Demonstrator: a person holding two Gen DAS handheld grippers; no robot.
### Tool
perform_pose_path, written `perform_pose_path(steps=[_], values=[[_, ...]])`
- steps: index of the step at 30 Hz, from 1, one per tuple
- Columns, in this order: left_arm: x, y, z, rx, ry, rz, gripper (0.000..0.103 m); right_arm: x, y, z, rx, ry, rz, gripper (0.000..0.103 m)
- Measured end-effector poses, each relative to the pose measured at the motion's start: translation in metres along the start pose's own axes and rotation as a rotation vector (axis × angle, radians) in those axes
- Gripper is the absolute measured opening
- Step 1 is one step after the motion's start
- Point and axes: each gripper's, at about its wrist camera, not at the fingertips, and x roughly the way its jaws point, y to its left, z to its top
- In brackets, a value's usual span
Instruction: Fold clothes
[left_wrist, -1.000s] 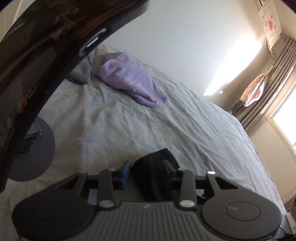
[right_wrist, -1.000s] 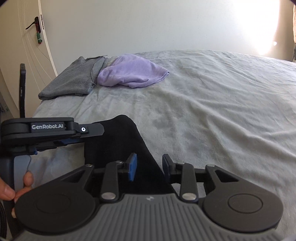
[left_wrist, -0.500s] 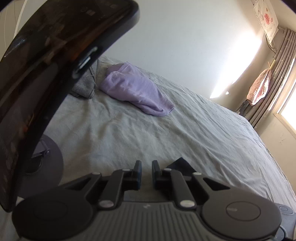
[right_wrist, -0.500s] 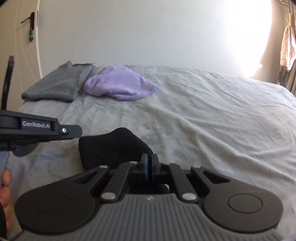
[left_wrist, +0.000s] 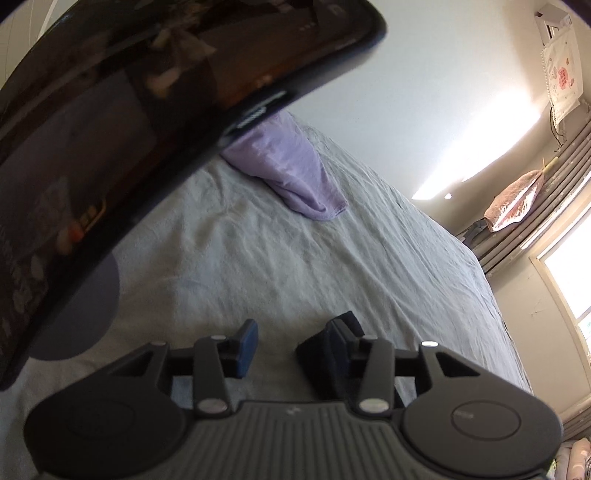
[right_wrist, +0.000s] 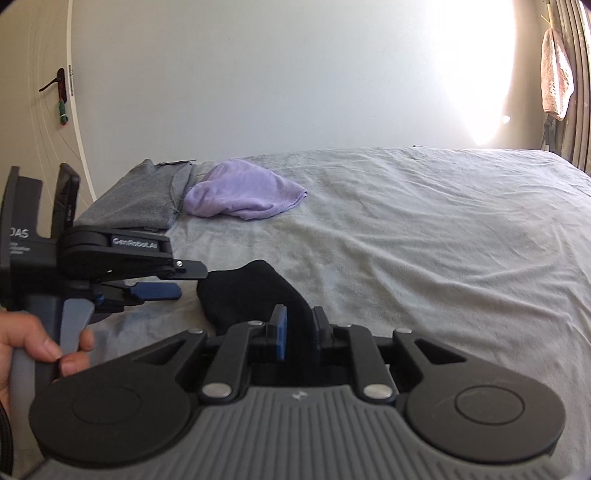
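Folding the sock (right_wrist: 255, 295) on the bed (right_wrist: 424, 229): both hand-held grippers have just been opening, left (left_wrist: 291, 341) released, right (right_wrist: 298, 332) loosely straddling it. Next: regrip and fold over.

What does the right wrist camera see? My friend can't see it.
The right gripper, its jaws just opening, has a black cloth between them on a grey bed. A purple cloth and a grey cloth lie farther back.

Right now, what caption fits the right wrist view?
Right tongs straddle a black garment on the grey bedsheet; lilac cloth lies beyond.
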Motion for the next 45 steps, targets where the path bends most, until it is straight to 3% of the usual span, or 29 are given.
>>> perform_pose_path(steps=[3, 8, 9, 10, 11, 12, 13, 16, 20, 21, 23, 24, 25, 29, 31, 35, 38, 41, 45], values=[[0.003, -0.003, -0.003, 0.015, 0.027, -0.015, 0.047, -0.002, 0.019, -0.007, -0.037, 0.017, 0.044, 0.018], [0.011, -0.007, -0.006, 0.056, 0.05, -0.04, 0.045, 0.018, 0.041, -0.019, -0.13, 0.085, 0.016, 0.022], [0.013, -0.007, -0.006, 0.062, 0.056, -0.045, 0.035, 0.024, 0.042, -0.022, -0.143, 0.104, 0.003, 0.022], [0.015, -0.008, -0.006, 0.07, 0.066, -0.046, 0.013, 0.029, 0.043, -0.026, -0.153, 0.118, -0.008, 0.022], [0.017, -0.008, -0.005, 0.076, 0.072, -0.045, 0.006, 0.034, 0.043, -0.03, -0.162, 0.131, -0.018, 0.022], [0.018, -0.008, -0.004, 0.077, 0.07, -0.039, 0.007, 0.036, 0.044, -0.032, -0.165, 0.127, -0.022, 0.02], [0.018, -0.007, -0.002, 0.078, 0.061, -0.034, 0.007, 0.037, 0.045, -0.032, -0.166, 0.118, -0.025, 0.008], [0.018, -0.006, 0.005, 0.083, 0.034, -0.017, 0.007, 0.036, 0.046, -0.031, -0.134, 0.092, 0.012, 0.008], [0.027, -0.005, 0.006, 0.089, 0.076, 0.02, 0.011, 0.042, 0.048, -0.029, -0.109, 0.116, 0.041, 0.015], [0.024, -0.007, 0.006, 0.095, 0.069, 0.02, 0.014, 0.041, 0.048, -0.029, -0.104, 0.118, 0.042, 0.017], [0.018, -0.011, 0.004, 0.108, 0.047, 0.022, 0.033, 0.03, 0.044, -0.026, -0.07, 0.088, 0.052, 0.023], [0.014, -0.014, 0.003, 0.118, 0.023, 0.027, 0.047, 0.023, 0.042, -0.024, -0.05, 0.061, 0.054, 0.027], [0.009, -0.017, 0.003, 0.129, 0.0, 0.031, 0.051, 0.017, 0.038, -0.023, -0.035, 0.041, 0.044, 0.028], [-0.001, -0.027, 0.001, 0.186, -0.047, 0.011, 0.047, 0.013, 0.031, -0.026, -0.044, 0.065, -0.058, 0.028], [-0.004, -0.032, -0.002, 0.223, -0.053, -0.008, 0.032, 0.016, 0.029, -0.03, -0.066, 0.101, -0.097, 0.028], [-0.002, -0.048, -0.012, 0.341, -0.038, -0.12, 0.03, 0.021, 0.032, -0.04, -0.077, 0.129, -0.115, 0.028], [0.015, -0.068, -0.025, 0.486, 0.07, -0.218, 0.03, 0.015, 0.03, -0.041, -0.06, 0.123, -0.126, 0.028], [0.043, -0.073, -0.044, 0.58, 0.229, -0.246, 0.033, 0.004, 0.029, -0.043, -0.061, 0.13, -0.157, 0.028], [0.052, -0.07, -0.039, 0.637, 0.217, -0.255, 0.033, -0.015, 0.027, -0.05, -0.053, 0.142, -0.199, 0.028]])
